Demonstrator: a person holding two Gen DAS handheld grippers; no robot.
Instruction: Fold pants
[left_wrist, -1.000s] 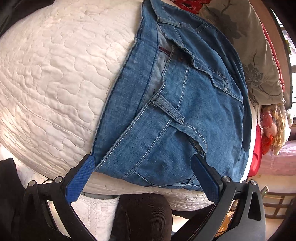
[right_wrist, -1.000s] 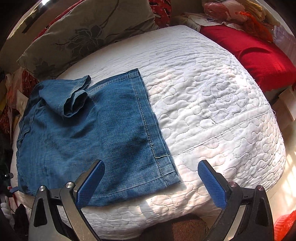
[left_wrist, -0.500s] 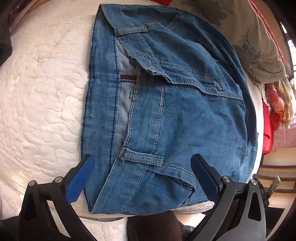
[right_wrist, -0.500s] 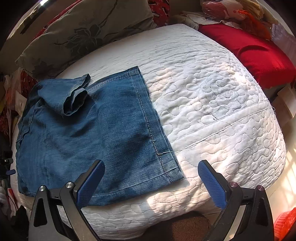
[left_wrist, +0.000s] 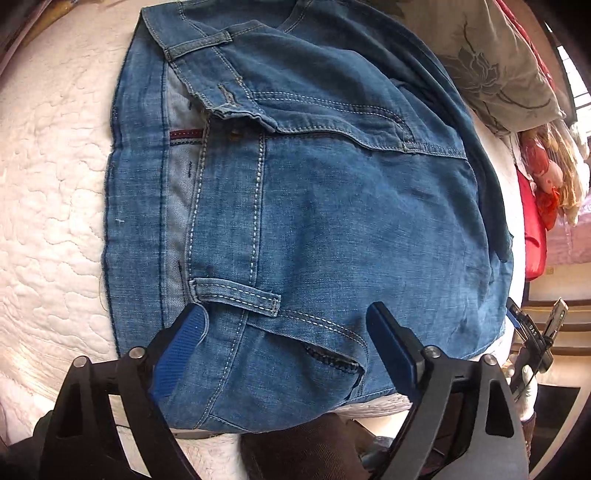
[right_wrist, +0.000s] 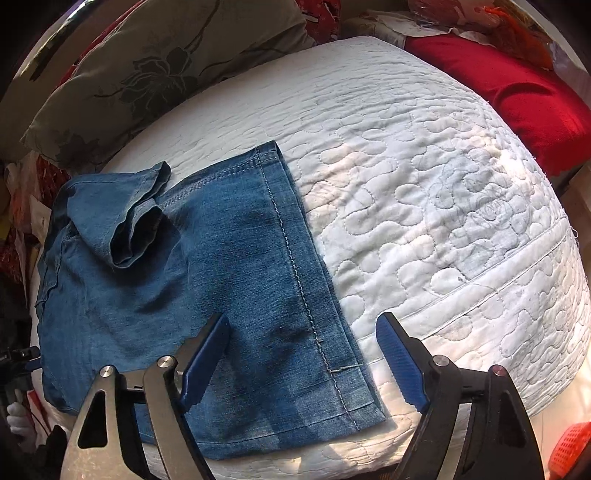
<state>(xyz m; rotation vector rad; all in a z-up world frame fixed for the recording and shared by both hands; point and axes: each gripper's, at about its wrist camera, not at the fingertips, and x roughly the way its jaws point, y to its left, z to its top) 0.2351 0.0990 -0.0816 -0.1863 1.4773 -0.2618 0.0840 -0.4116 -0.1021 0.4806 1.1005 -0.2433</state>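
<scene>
Blue jeans (left_wrist: 314, 206) lie folded on a white quilted bed (left_wrist: 48, 206). The left wrist view shows the waist end with belt loops and a pocket. My left gripper (left_wrist: 286, 332) is open, its blue pads straddling the waistband's near corner just above the denim. The right wrist view shows the leg-hem end of the jeans (right_wrist: 236, 280), with one hem (right_wrist: 136, 218) curled back on top. My right gripper (right_wrist: 303, 350) is open over the near hem corner, holding nothing.
A grey floral pillow (right_wrist: 155, 70) lies at the bed's far side and a red pillow (right_wrist: 517, 99) at the right. The bed's near edge (right_wrist: 443, 424) drops off just below the jeans. A doll (left_wrist: 550, 173) and clutter lie beside the bed.
Both grippers have moved in closer over the jeans. The left one shifted from the bed edge onto the waistband corner, and the right one came over the hem corner. The jeans have not moved.
</scene>
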